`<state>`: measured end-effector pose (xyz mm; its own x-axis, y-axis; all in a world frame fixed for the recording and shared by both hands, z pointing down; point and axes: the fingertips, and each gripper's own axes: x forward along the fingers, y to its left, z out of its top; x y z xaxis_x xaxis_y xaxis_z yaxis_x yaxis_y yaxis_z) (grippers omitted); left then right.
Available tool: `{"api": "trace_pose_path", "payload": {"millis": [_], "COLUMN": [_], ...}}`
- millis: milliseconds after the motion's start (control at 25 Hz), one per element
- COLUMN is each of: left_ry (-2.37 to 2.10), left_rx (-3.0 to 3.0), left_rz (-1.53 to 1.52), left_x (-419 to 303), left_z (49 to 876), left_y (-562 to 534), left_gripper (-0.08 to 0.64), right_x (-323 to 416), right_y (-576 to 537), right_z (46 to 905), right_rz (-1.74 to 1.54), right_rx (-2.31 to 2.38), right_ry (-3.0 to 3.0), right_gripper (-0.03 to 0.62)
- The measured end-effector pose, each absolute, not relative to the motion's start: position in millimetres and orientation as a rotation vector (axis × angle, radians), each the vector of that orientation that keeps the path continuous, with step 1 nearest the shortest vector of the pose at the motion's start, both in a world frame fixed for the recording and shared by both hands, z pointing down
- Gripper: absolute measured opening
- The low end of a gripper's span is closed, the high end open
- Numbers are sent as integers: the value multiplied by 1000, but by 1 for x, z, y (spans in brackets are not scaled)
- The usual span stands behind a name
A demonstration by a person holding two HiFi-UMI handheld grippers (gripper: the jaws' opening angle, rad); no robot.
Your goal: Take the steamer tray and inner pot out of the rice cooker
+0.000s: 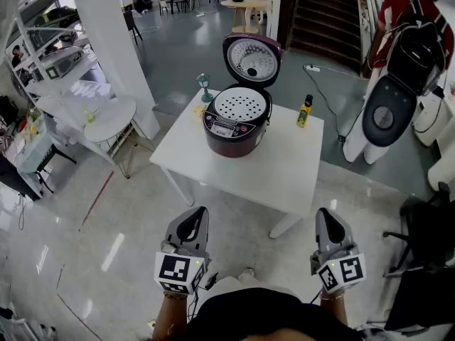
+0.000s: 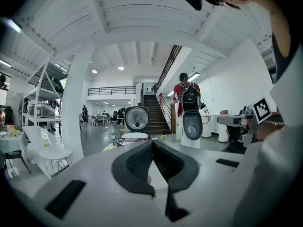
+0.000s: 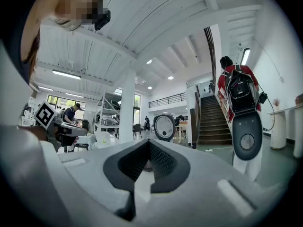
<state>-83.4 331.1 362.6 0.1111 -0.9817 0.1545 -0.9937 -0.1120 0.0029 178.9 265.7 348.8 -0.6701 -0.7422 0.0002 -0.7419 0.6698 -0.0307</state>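
A dark red rice cooker (image 1: 236,123) stands on the white table (image 1: 284,169), its lid (image 1: 251,60) raised. A white perforated steamer tray (image 1: 240,104) sits in its top; the inner pot below is hidden. My left gripper (image 1: 193,219) and right gripper (image 1: 328,219) are held close to the body, well short of the table's near edge, both shut and empty. In the left gripper view the cooker's lid (image 2: 137,118) shows far ahead past the shut left gripper (image 2: 152,143). The right gripper view shows the same lid (image 3: 164,127) beyond the right gripper (image 3: 148,142).
A yellow bottle (image 1: 304,111) stands on the table's far right, and a small green thing (image 1: 205,87) at its far left edge. A white pillar (image 1: 117,45) and round table (image 1: 111,118) are at left. A person in red with a backpack (image 1: 412,41) stands by white machines at right.
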Motion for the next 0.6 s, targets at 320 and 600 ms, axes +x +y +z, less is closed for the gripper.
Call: {"api": "trace_pose_path", "payload": {"millis": [320, 600], "left_ry": [-2016, -2015], "left_rx": [2265, 2266], "left_rz": [169, 191], "left_x": [-77, -75], "left_z": [364, 369], "left_y": [328, 326], "left_gripper": [5, 3], "right_x": [183, 191], "right_y": [263, 263], "right_z": [350, 343], "right_rz": [-37, -7], "right_rx": [-1266, -1267], "right_ry": [2861, 2815], "right_gripper": [4, 5]}}
